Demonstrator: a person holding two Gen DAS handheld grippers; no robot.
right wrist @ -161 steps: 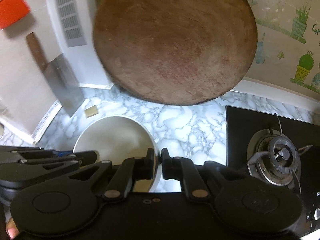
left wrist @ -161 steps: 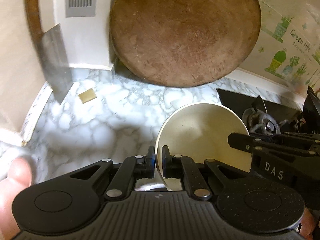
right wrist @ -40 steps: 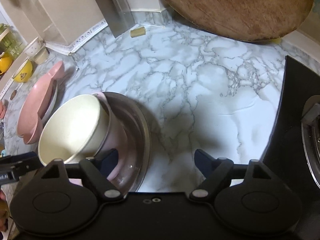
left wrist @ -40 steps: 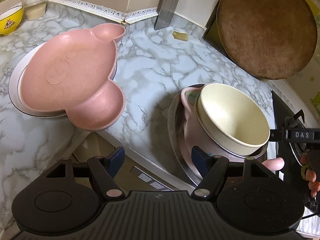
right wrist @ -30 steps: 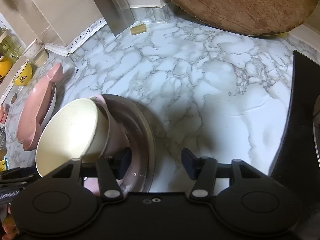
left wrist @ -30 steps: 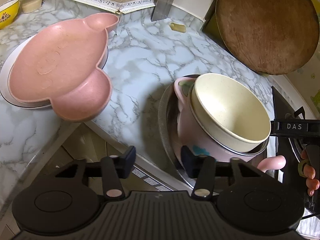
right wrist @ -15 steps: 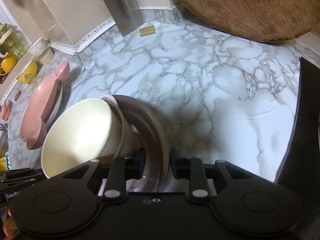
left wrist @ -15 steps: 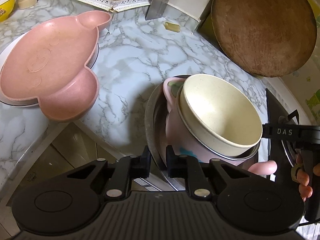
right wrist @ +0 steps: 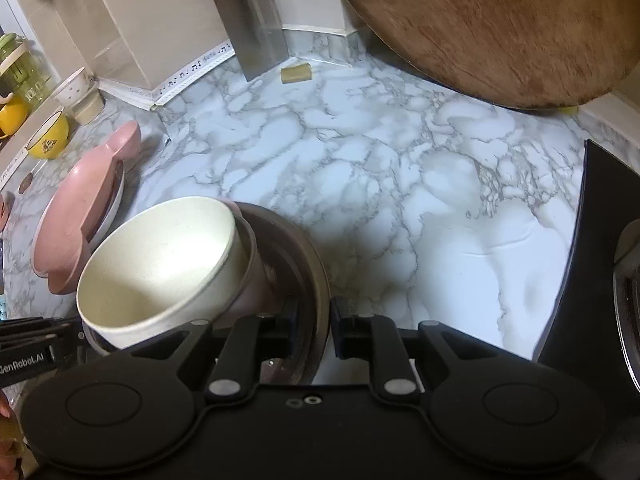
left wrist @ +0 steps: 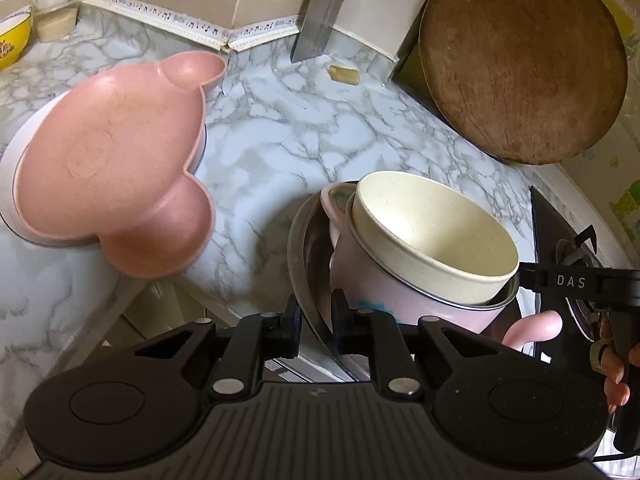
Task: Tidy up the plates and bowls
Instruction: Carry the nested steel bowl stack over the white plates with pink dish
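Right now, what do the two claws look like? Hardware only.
Both claws, left and right, are matte black plastic with two round discs, silver pivot screws and linkage arms. White lettering: "DAS" on the right, "GenRobot.AI" on the left. The left body is ribbed.

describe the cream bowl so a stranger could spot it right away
Start at the big round wooden board leaning at the back of the marble counter. In front of it a metal basin holds a pink pot. The cream bowl sits tilted in that pot, the only plain cream dish.
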